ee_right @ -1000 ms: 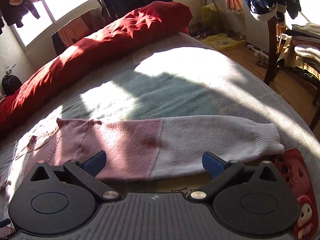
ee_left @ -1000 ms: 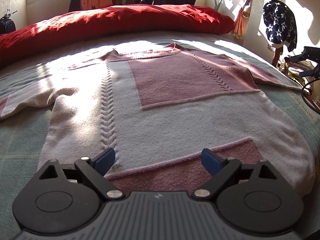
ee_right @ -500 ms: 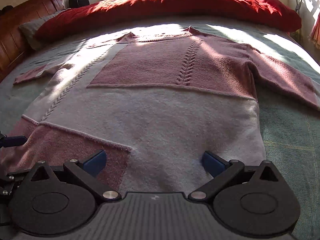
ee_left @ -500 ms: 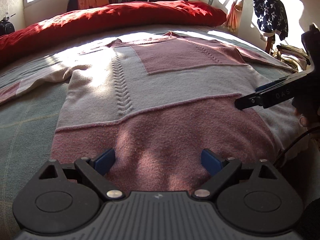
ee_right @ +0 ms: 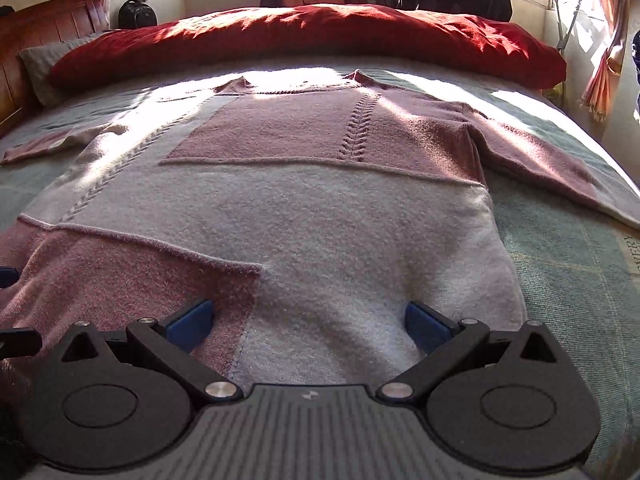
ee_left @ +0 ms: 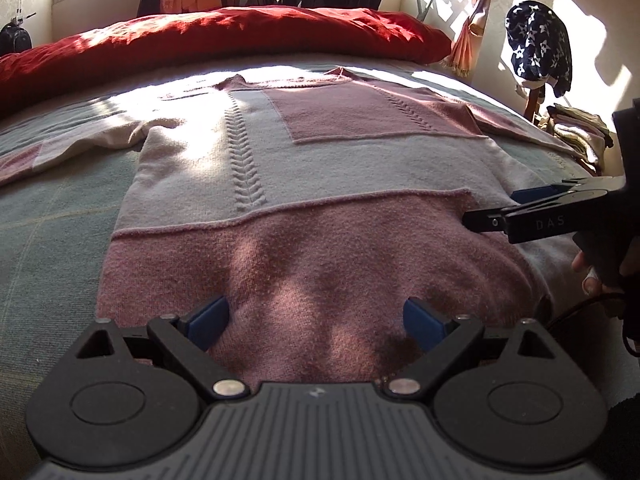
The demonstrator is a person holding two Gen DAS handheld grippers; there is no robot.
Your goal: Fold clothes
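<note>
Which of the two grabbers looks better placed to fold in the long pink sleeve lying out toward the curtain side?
Right, I'd guess. The right gripper hovers, jaws open, over the sweater hem nearest that sleeve.

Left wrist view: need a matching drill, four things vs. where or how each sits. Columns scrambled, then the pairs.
Things:
1. sweater
2. red duvet
3. star-print garment
4. right gripper

Places or states:
A. bunched along the far side of the bed
B. spread flat, front up, sleeves out to both sides
C. hung over a chair by the wall, beyond the bed
D. coming in from the right edge, over the sweater's hem side

Pairs: 1-B, 2-A, 3-C, 4-D
</note>
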